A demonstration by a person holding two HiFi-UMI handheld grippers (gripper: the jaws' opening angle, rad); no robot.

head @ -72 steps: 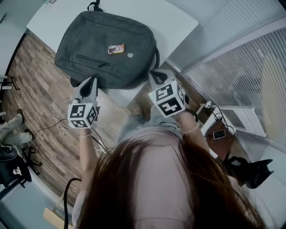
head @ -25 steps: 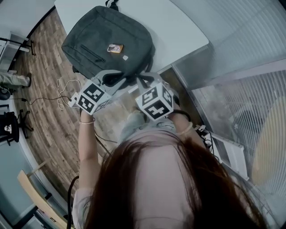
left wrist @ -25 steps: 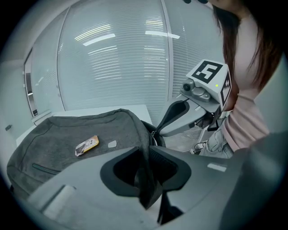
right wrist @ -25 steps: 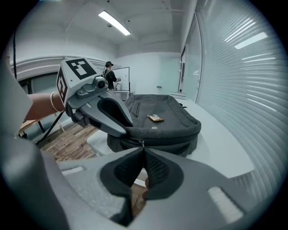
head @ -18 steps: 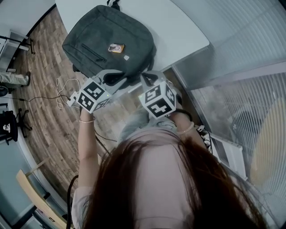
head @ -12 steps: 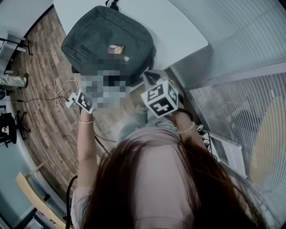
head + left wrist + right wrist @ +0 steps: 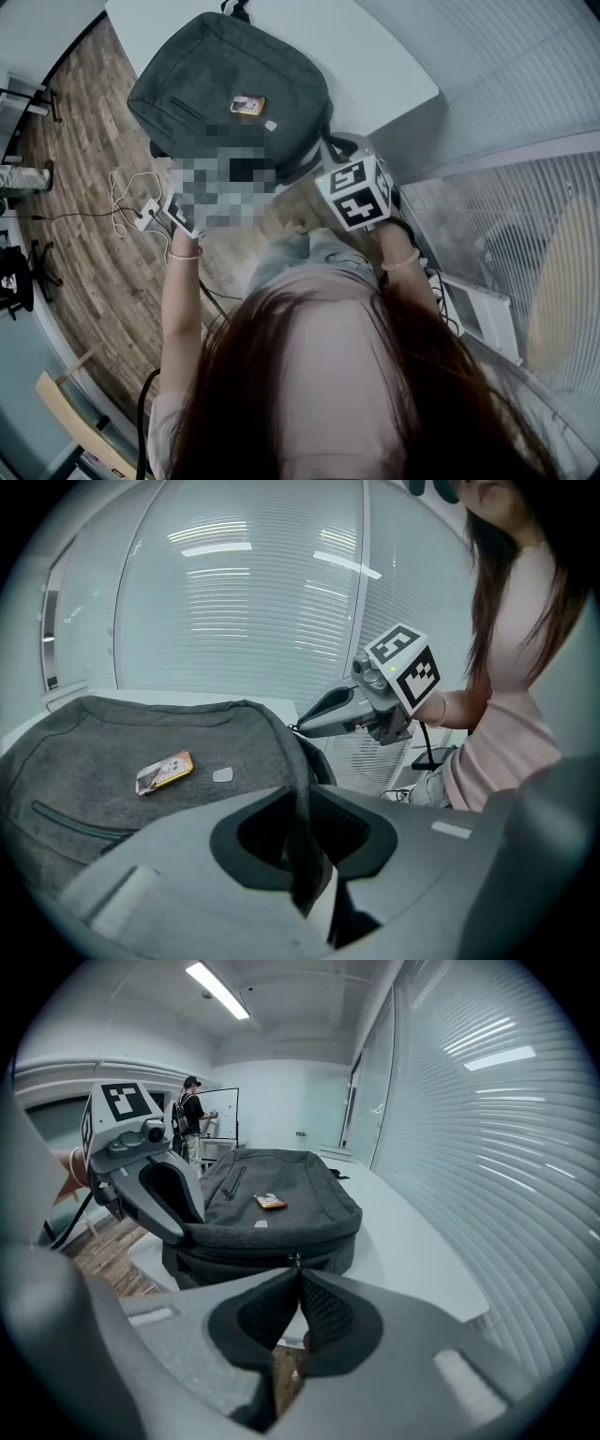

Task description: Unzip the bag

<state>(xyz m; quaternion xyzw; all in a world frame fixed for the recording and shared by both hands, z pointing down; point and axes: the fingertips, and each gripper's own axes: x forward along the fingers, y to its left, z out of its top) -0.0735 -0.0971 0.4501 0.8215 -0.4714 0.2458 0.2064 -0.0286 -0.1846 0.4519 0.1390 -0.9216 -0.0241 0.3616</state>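
Note:
A grey bag (image 7: 225, 75) lies flat on the white table (image 7: 375, 56), with a small orange tag (image 7: 247, 105) on top. In the head view a mosaic patch covers most of my left gripper. The left gripper view shows my left gripper (image 7: 306, 803) clamped on the bag's (image 7: 141, 742) near edge, where its jaws have just been closing on the fabric. My right gripper (image 7: 298, 1277) is shut at the bag's (image 7: 281, 1194) side, pinching the zipper pull (image 7: 294, 1260). It sits at the bag's near right corner (image 7: 330, 148).
The table ends just behind the bag's near edge, above wooden floor with loose cables (image 7: 127, 202). A glass wall with blinds (image 7: 525, 94) runs along the right. A person (image 7: 190, 1115) stands far back in the room.
My right gripper has slid to the right along the bag's near side. My left gripper has stayed at the bag's near edge.

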